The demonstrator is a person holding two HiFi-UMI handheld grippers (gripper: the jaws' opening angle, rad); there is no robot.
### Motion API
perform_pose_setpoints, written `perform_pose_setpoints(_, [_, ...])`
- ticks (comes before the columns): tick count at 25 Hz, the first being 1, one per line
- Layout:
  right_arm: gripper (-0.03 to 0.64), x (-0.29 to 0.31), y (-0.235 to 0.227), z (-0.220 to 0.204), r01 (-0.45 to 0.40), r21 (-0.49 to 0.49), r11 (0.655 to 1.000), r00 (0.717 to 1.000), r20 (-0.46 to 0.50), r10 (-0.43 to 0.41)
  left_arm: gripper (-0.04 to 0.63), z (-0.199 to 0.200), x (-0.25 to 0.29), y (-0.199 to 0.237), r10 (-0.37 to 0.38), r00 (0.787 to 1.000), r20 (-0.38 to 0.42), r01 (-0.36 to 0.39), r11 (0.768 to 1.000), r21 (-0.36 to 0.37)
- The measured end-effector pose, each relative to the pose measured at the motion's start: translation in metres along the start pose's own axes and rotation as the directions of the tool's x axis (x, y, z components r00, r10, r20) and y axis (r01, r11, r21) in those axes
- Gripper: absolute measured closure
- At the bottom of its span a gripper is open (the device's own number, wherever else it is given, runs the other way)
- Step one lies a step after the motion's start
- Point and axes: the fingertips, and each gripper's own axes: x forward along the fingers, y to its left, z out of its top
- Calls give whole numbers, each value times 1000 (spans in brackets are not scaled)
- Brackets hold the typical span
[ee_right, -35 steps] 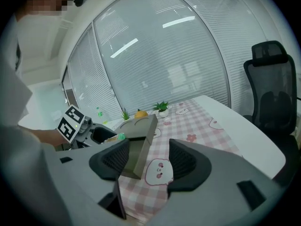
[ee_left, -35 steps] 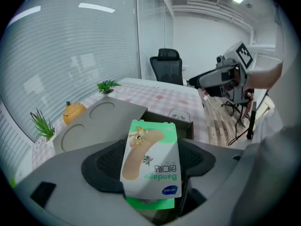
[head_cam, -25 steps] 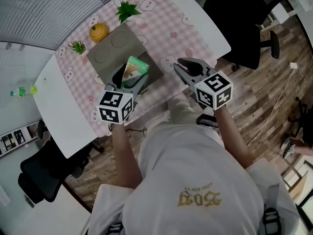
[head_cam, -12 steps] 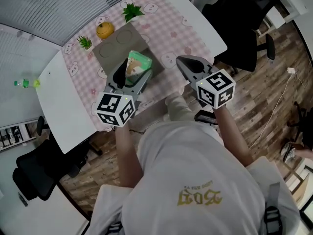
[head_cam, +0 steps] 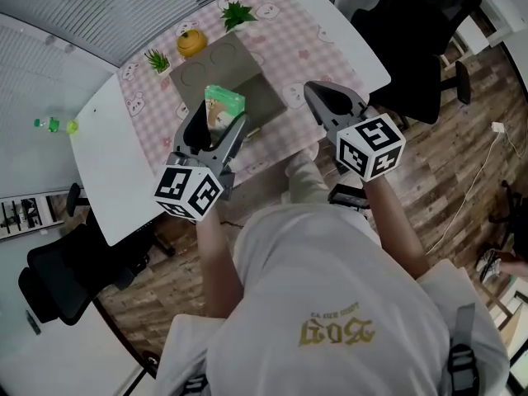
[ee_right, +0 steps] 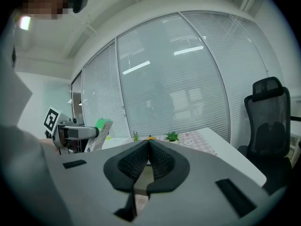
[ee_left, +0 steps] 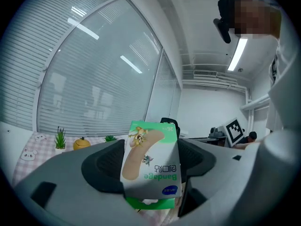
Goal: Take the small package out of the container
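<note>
A small green and white bandage package (head_cam: 223,107) (ee_left: 151,164) sits between the jaws of my left gripper (head_cam: 214,124) (ee_left: 149,161), which is shut on it and holds it up above the table. Behind it on the table stands the open cardboard container (head_cam: 221,71). My right gripper (head_cam: 328,99) (ee_right: 147,153) hovers over the table's near edge to the right of the container, jaws shut with nothing in them. The package (ee_right: 101,130) and the left gripper also show at the left of the right gripper view.
A pink checked cloth (head_cam: 285,31) covers the white table (head_cam: 103,167). A small orange pumpkin figure (head_cam: 191,42) and two little green plants (head_cam: 238,11) (head_cam: 156,59) stand at the far side. Black office chairs (head_cam: 412,31) (head_cam: 62,275) stand to the right and left.
My left gripper has lifted the package up and away from the container toward me. The right gripper's jaws have closed and it stayed roughly in place.
</note>
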Motion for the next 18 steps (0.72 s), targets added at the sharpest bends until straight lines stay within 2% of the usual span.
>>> perform_pose_setpoints(5, [604, -8, 1, 2, 20, 32, 999, 999, 48, -21, 232, -1, -8, 3, 15, 1000, 15, -14, 1000, -15])
perform_pose_setpoints(18, [604, -3, -2, 7, 26, 35, 999, 998, 59, -28, 232, -4, -8, 5, 31, 999, 17, -30, 1000, -8])
